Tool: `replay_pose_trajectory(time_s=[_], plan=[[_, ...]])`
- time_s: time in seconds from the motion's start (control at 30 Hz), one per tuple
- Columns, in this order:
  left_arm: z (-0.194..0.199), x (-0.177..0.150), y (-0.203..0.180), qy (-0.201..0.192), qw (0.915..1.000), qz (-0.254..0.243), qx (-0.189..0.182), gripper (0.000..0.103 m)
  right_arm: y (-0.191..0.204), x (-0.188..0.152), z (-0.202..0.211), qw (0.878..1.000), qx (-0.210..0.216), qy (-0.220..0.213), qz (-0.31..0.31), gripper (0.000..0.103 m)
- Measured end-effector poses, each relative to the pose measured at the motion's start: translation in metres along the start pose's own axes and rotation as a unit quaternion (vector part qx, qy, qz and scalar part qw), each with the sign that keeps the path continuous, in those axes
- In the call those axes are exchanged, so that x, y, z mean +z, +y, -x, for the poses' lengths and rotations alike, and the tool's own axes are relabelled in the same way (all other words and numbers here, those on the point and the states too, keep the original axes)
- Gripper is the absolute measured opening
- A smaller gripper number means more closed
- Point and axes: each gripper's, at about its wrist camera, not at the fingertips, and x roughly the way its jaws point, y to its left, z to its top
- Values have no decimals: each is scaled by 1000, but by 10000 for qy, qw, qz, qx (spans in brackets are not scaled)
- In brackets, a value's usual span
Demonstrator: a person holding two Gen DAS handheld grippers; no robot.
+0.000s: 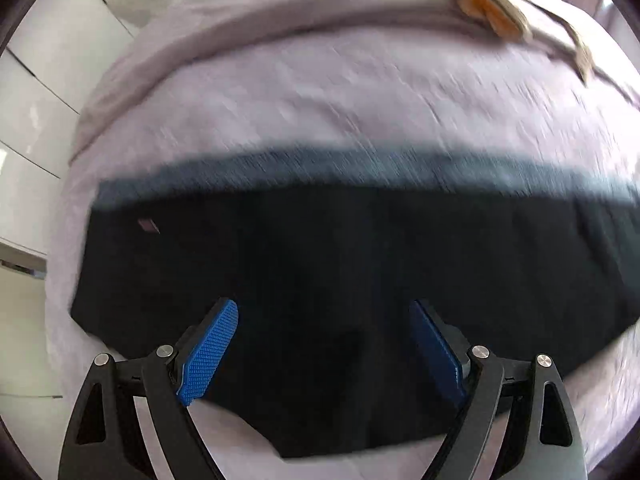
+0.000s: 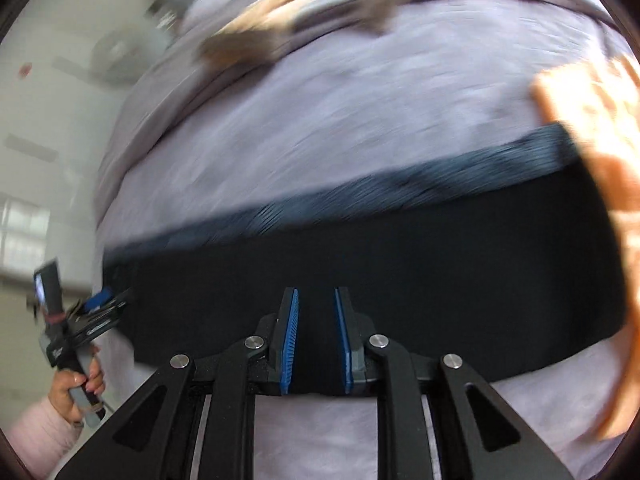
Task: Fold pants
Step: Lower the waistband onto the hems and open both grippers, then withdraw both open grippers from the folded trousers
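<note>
Matt black cloth pants point(image 1: 320, 264) on creased lilac bedsheet point(image 1: 320, 92).

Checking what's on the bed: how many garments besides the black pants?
2, though blurred: a tan garment at the far edge and an orange one on the right beside the pants. Others may be hidden.

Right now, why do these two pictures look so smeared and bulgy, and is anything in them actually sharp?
Left wrist view: the lilac bedsheet and the dark folded pants streak with motion blur, while the left gripper is crisp. Right wrist view: the same smear, worst on the orange patterned cloth; the right gripper stays sharp. Both bulge from fisheye lenses, with dark corners.
</note>
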Motion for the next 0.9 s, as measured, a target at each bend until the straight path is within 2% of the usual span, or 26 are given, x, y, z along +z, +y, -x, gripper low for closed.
replay_pose_trajectory(time_s=[0.07, 0.13, 0.17, 0.23, 0.33, 0.5, 0.6, 0.63, 0.8, 0.9], plan=[[-18, -22, -11, 314, 9995, -57, 41, 89, 21, -18, -22, 9992, -63, 232, 323, 20], [-18, -39, -7, 184, 9998, 86, 8, 89, 30, -36, -52, 9958, -365, 608, 578, 20], [-16, -42, -2, 260, 9995, 197, -35, 89, 30, -47, -60, 9936, -526, 655, 759, 20], [-9, -45, 9, 382, 9986, 361, -24, 89, 27, -55, -52, 9939, -453, 598, 812, 20], [8, -52, 22, 519, 9971, 498, 235, 89, 14, -60, -29, 9948, -304, 771, 600, 20], [47, -70, 41, 577, 9941, 878, 273, 89, 2, -65, 7, 9970, -166, 700, 278, 22], [69, -80, 44, 495, 9933, 1003, 280, 89, -10, -64, 16, 9977, -57, 681, -16, 36], [75, -80, 43, 466, 9935, 1000, 289, 89, -17, -69, 20, 9978, -38, 657, -106, 38], [93, -90, 25, 557, 9926, 1038, 304, 89, -36, -66, 36, 9975, -172, 534, -430, 38], [94, -88, 18, 582, 9912, 1160, 272, 89, -54, -57, 52, 9973, -397, 251, -572, 38]])
